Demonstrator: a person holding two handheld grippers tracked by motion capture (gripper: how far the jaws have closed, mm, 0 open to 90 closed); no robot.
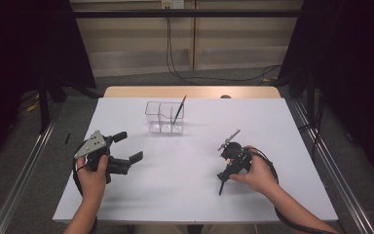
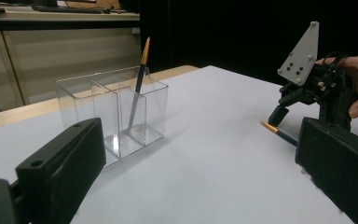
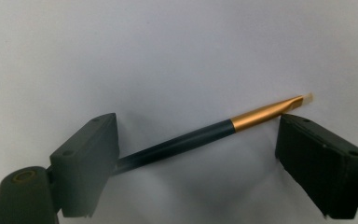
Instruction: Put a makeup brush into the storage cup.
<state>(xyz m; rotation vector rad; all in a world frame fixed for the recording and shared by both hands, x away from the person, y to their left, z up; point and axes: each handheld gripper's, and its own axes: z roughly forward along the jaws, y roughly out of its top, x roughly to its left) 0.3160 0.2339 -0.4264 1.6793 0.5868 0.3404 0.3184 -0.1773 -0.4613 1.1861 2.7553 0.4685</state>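
At four o'clock on the white surface (image 1: 185,195), the right tool (image 1: 222,178) points down over a brush (image 3: 205,135) that lies flat there. Seen along that tool's own jaws, the brush runs slantwise between them, dark handle toward the left jaw, gold ferrule and pale tip up by the right jaw. The jaws stand wide, one on each side of the brush, and neither pad presses on it.

At eight o'clock the left tool (image 1: 129,146) rests in the hand, its jaws wide apart with nothing between them, aimed toward the clear holder (image 1: 164,118) at twelve o'clock. A second brush (image 2: 139,84) leans upright in one of the holder's compartments.

The lying brush looks light, thin and stiff, with a smooth round handle that would likely roll or slip under a loose pinch. The bristle tip seems the one delicate part. The best hold is probably across the dark handle just behind the ferrule, near the middle of its length, so the brush hangs balanced and can be tipped upright for the holder. Because it lies flat, the pads would have to come right down to the surface to close on it.
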